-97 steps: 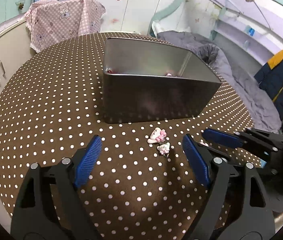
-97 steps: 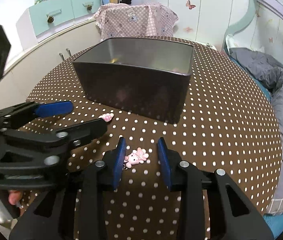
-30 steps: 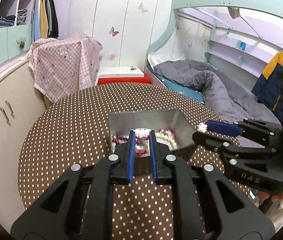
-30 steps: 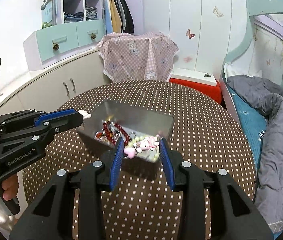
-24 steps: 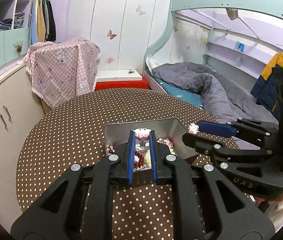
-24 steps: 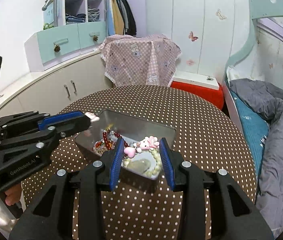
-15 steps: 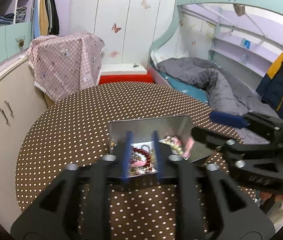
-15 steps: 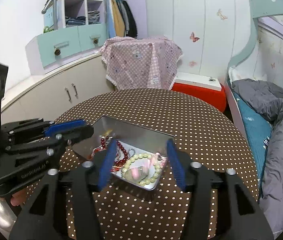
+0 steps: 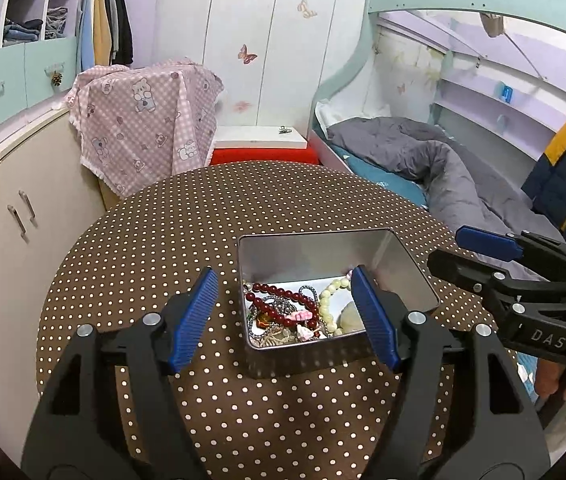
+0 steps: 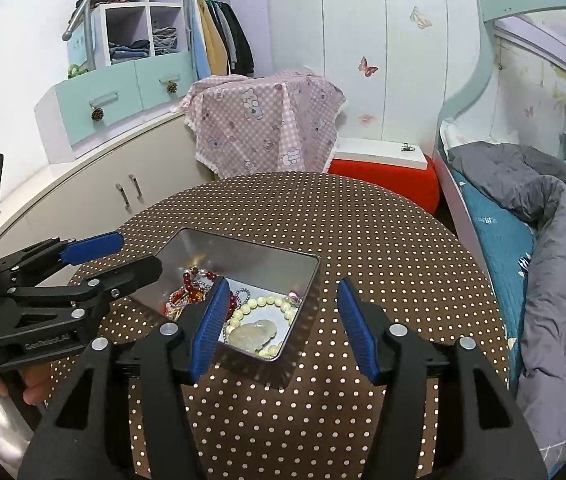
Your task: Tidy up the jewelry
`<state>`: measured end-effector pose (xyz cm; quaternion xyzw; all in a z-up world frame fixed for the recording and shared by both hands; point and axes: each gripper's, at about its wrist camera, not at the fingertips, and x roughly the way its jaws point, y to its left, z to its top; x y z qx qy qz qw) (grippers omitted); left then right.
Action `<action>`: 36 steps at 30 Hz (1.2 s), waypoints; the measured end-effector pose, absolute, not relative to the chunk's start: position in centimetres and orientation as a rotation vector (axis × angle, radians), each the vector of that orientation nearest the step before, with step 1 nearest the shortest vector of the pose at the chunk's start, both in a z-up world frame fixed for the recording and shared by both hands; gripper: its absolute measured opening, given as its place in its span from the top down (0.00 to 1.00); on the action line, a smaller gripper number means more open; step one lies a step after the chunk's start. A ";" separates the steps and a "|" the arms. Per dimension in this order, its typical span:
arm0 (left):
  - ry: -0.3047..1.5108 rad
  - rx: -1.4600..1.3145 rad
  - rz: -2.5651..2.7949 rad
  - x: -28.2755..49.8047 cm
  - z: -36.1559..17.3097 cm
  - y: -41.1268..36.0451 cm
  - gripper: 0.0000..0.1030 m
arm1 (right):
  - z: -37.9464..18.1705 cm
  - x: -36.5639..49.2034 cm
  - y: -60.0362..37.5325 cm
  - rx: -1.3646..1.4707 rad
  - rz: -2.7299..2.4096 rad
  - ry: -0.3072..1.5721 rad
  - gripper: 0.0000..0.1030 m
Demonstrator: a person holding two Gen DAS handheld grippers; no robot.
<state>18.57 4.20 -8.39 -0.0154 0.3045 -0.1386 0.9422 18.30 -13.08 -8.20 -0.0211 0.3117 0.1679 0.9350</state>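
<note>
Hovering over the metal tin (image 9: 407, 264)

We are holding the left gripper (image 9: 289, 316) and right gripper (image 10: 283, 322) spread wide and empty, jaws just opened; the jewelry (image 9: 287, 314) is lying inside the tin on the table (image 9: 155, 240).

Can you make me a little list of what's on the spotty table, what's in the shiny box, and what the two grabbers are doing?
table: round, brown polka-dot cloth
box: open metal tin standing on the table
in the box: red bead bracelet, pale green bead bracelet, small pink charms, other tangled jewelry
left gripper: just opened, nothing between its fingers, above the tin
right gripper: open, empty, above the tin
left to pick up: nothing seen on the cloth
</note>
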 end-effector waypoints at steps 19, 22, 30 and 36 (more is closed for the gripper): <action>0.556 -0.012 -0.270 13.9 -6.5 3.3 0.27 | -6.5 13.8 -13.6 -0.033 0.314 0.582 0.38; 0.533 -0.006 -0.265 12.7 -5.9 3.2 0.25 | -6.0 12.6 -13.6 -0.034 0.311 0.561 0.34; 0.469 -0.001 -0.251 9.3 -4.2 3.1 0.17 | -4.6 9.4 -13.7 -0.038 0.302 0.500 0.22; 0.422 0.000 -0.229 7.0 -3.3 3.3 0.15 | -3.9 7.3 -13.6 -0.040 0.294 0.463 0.16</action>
